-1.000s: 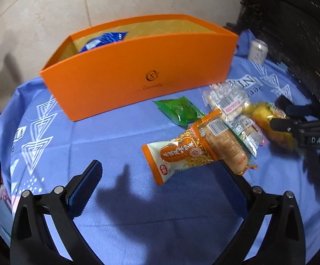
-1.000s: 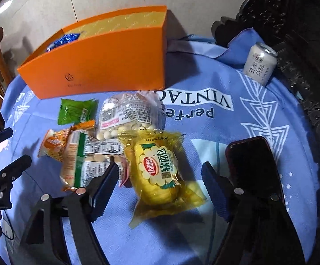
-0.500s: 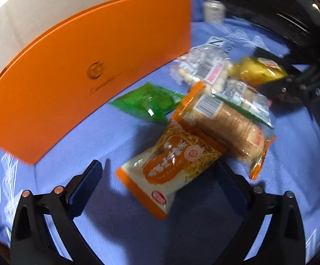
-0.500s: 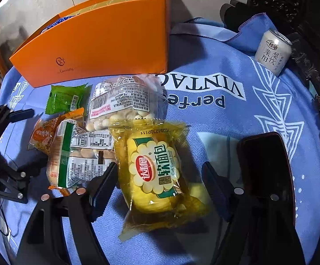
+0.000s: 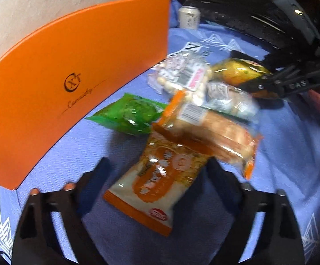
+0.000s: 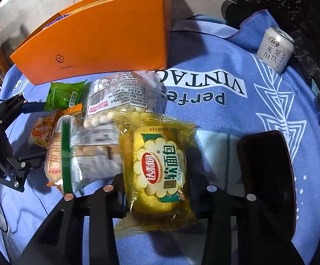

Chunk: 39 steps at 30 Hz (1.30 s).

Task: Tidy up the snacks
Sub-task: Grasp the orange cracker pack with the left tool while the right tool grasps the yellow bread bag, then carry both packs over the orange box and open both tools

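Observation:
An orange snack packet (image 5: pixel 157 181) lies on the blue cloth between the fingers of my open left gripper (image 5: pixel 155 172). Beside it lie a biscuit pack (image 5: pixel 213 130), a green packet (image 5: pixel 131 114) and a clear bag of white balls (image 5: pixel 182 75). A yellow bread packet (image 6: pixel 160 165) lies between the fingers of my open right gripper (image 6: pixel 162 185). The orange box (image 6: pixel 102 37) stands behind the pile, a blue packet showing inside. The right gripper also shows in the left wrist view (image 5: pixel 268 81), over the yellow packet (image 5: pixel 237 72).
A white drink can (image 6: pixel 274 48) stands at the far right against a dark carved chair (image 6: pixel 303 11). A dark phone (image 6: pixel 268 172) lies right of the yellow packet. The left gripper (image 6: pixel 18 130) sits at the pile's left edge. Cables hang off the table's left.
My left gripper has moved forward so the orange packet lies between its fingers. My right gripper has moved forward over the yellow packet. Both stay open.

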{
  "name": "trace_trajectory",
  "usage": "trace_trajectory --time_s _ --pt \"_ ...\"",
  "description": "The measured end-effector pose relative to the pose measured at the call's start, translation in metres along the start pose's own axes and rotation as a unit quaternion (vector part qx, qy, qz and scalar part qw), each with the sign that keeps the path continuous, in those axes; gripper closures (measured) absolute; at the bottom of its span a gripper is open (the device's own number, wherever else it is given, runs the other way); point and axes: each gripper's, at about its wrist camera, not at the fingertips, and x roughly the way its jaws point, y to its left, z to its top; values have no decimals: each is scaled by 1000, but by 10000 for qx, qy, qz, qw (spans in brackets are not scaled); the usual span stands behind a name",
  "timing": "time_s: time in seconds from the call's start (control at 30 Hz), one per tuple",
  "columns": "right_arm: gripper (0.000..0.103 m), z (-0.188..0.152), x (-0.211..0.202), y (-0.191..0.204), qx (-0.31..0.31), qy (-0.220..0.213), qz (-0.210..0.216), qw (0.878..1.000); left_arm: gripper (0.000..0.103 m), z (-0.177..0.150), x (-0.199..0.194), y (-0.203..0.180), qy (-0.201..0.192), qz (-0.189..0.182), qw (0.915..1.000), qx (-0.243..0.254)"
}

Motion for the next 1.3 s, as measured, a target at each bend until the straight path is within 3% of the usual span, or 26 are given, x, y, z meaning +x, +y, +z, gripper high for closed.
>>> trace_trajectory --time_s 0.23,0.47,0.73,1.0,1.3 --pt "65 -8 -12 4 136 -39 18 9999 64 -2 -8 -19 -86 11 9999 130" --pt "66 -23 -38 15 251 -152 67 9995 66 -15 -21 -29 -68 307 9992 -265" --pt "66 -29 -73 37 151 -444 214 9987 66 -22 -72 -25 -255 630 9955 -665" --pt "66 30 -108 56 -128 -1162 446 9921 66 22 -126 8 -677 1154 9870 -889" --pt "65 126 -127 72 -177 -1893 497 9805 66 105 -149 77 -1242 1602 9651 -1660"
